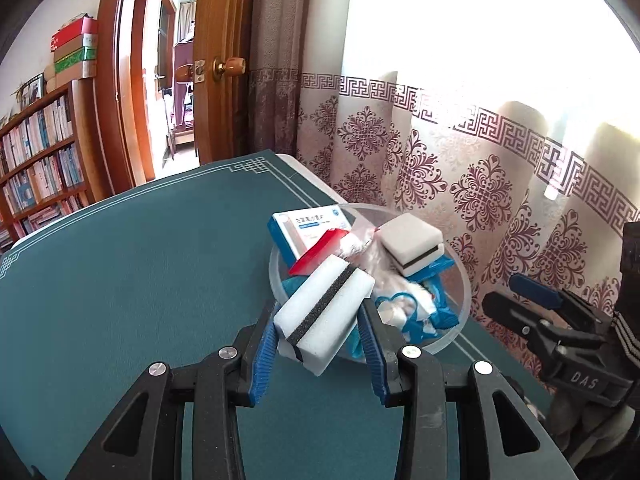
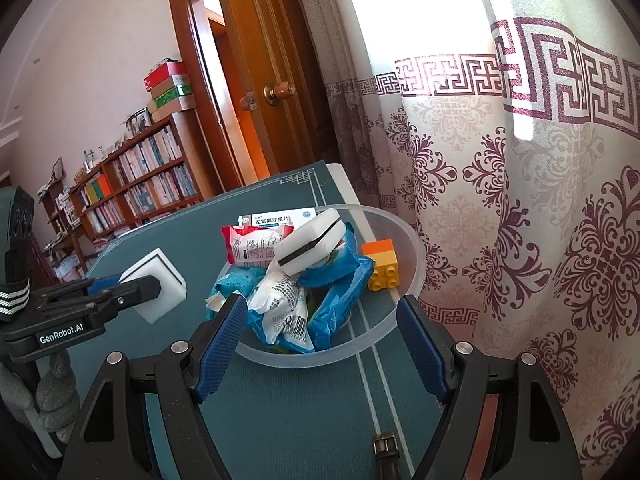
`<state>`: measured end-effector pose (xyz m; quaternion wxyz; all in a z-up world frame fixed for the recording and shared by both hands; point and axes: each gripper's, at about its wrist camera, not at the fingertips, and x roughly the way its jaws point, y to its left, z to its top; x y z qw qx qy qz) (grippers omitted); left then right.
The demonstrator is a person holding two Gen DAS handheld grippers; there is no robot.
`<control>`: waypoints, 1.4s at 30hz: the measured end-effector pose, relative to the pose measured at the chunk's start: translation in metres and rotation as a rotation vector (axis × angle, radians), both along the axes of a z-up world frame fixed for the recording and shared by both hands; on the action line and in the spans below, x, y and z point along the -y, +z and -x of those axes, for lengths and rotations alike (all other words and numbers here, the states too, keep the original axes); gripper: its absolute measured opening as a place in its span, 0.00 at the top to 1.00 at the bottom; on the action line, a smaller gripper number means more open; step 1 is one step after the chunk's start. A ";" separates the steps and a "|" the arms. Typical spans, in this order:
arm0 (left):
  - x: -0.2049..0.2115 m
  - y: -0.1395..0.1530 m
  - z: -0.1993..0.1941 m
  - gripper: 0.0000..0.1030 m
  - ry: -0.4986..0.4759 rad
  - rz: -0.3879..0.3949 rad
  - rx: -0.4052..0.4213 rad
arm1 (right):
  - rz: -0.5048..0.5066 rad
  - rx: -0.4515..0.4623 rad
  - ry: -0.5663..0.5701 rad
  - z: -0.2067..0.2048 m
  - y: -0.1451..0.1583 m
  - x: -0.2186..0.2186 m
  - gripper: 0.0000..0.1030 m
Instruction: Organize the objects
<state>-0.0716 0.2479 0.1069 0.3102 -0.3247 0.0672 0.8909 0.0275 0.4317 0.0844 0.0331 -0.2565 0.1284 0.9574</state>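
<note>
The left gripper [image 1: 320, 316] has its blue-padded jaws pressed against the two long sides of a white sponge block [image 1: 324, 312] with a black strip through its middle, and carries it clear of the green bench [image 1: 140, 264], just at the near-left edge of a frosted plastic bowl [image 2: 404, 292]. From the right wrist view the same block [image 2: 160, 284] juts out past the black fingers of that gripper [image 2: 148, 286], to the left of the bowl and above the bench cover. The bowl stands near the far right corner of the bench, close to the patterned curtain [image 2: 520, 200], and it is heaped full: a second white sponge with a black strip [image 2: 310, 246] lies tilted on top, over a blue wrapped packet [image 2: 340, 280] and a white packet with a barcode [image 2: 280, 300]; a red-ended packet [image 2: 252, 246] leans at the back, with a white and blue medicine box [image 2: 276, 220] behind it, and an orange and yellow toy brick [image 2: 382, 266] sits against the right wall of the bowl. A bit of teal cloth [image 2: 230, 284] shows at the left inside. The right gripper [image 2: 320, 338] hovers at the near rim of the bowl with its jaws standing wide, one pad on each side of the rim and nothing between them pressed. Behind the bench an open wooden door [image 2: 256, 80] and a bookshelf [image 2: 140, 184] fill the far wall.
</note>
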 end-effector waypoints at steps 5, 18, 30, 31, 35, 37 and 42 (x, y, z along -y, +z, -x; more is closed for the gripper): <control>-0.034 0.003 0.011 0.59 -0.040 0.010 -0.018 | 0.010 -0.001 -0.010 0.000 0.000 -0.005 0.24; -0.060 -0.017 0.039 0.58 -0.050 0.008 0.053 | 0.022 0.021 -0.014 0.005 -0.008 -0.008 0.24; -0.039 -0.007 0.029 0.10 -0.008 -0.028 0.030 | 0.020 0.015 -0.012 0.005 -0.006 -0.006 0.24; -0.036 -0.005 0.028 0.06 0.003 -0.028 0.023 | 0.020 0.015 -0.011 0.005 -0.006 -0.006 0.24; -0.023 0.000 0.023 0.00 0.095 -0.002 -0.011 | 0.008 0.040 -0.006 0.005 -0.008 -0.002 0.22; -0.017 0.000 0.019 0.00 0.126 0.016 -0.025 | 0.010 0.060 -0.003 0.006 -0.011 -0.001 0.20; -0.011 -0.003 0.008 0.00 0.172 0.063 -0.059 | 0.003 0.087 -0.003 0.002 -0.016 0.000 0.16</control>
